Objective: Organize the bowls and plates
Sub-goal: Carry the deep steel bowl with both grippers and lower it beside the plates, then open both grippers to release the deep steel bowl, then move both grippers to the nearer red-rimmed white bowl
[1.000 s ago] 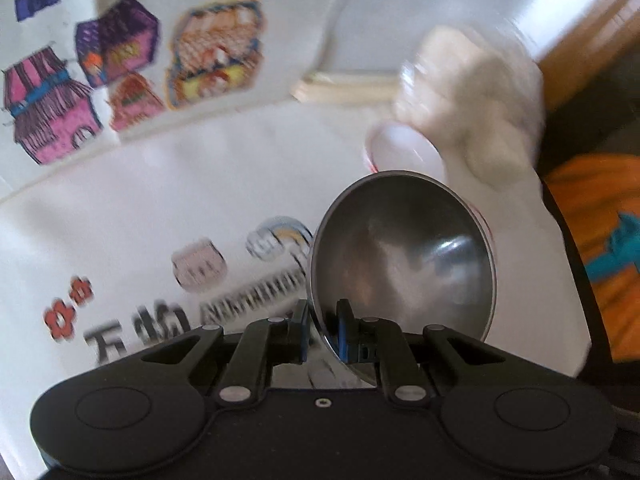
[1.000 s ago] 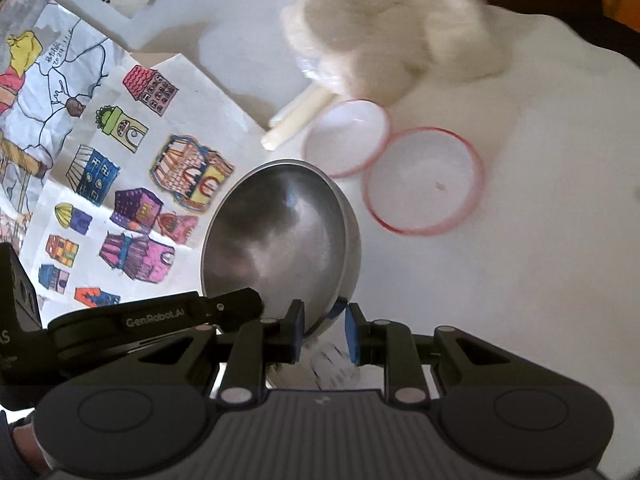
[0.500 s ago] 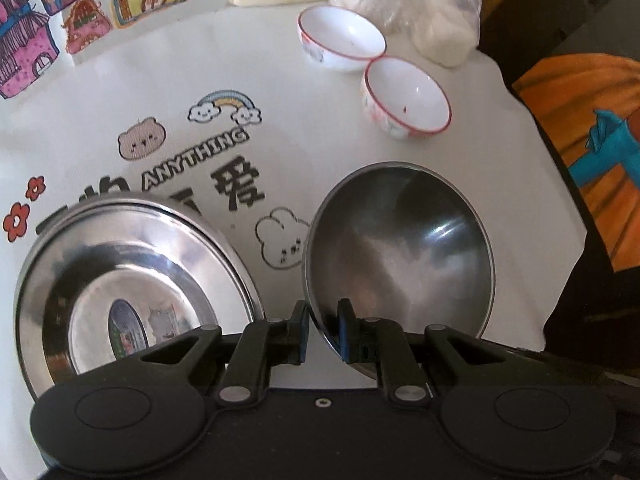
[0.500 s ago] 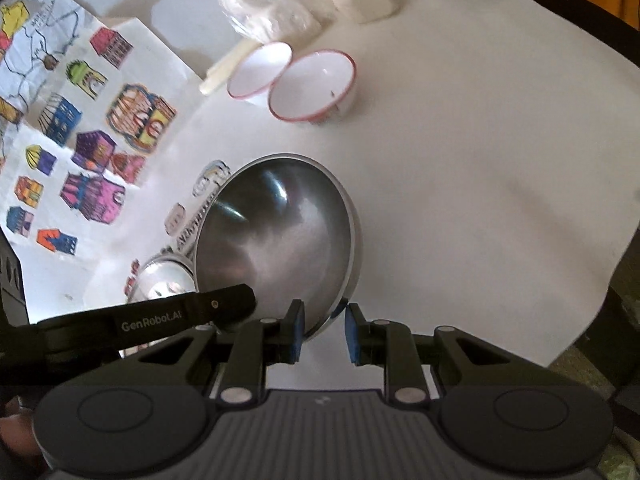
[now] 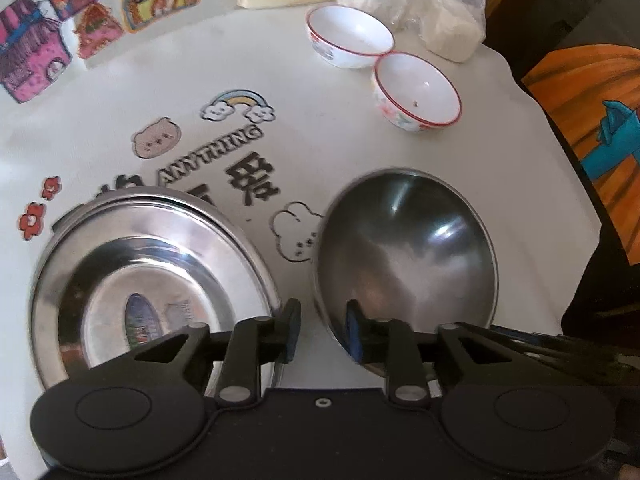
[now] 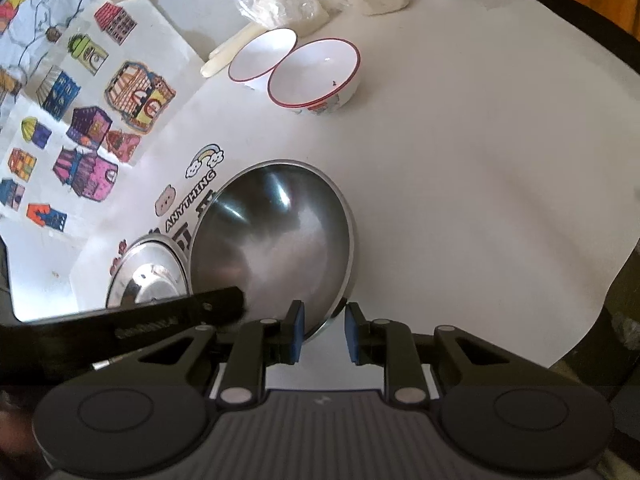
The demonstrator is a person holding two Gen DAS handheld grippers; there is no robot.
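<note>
Your left gripper (image 5: 320,332) and right gripper (image 6: 323,334) both straddle the steel bowl's (image 5: 404,256) rim, jaws opening, probably releasing it beside the steel plate (image 5: 148,292).

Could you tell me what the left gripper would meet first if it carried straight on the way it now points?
Probably the steel bowl: its rim sits between the left gripper's opening jaws, with the tablecloth just below. Depth is hard to judge.

Left gripper (image 5: 322,330) jaws opening, steel bowl (image 5: 406,256) rim between; steel plate (image 5: 148,300) just beside.
</note>
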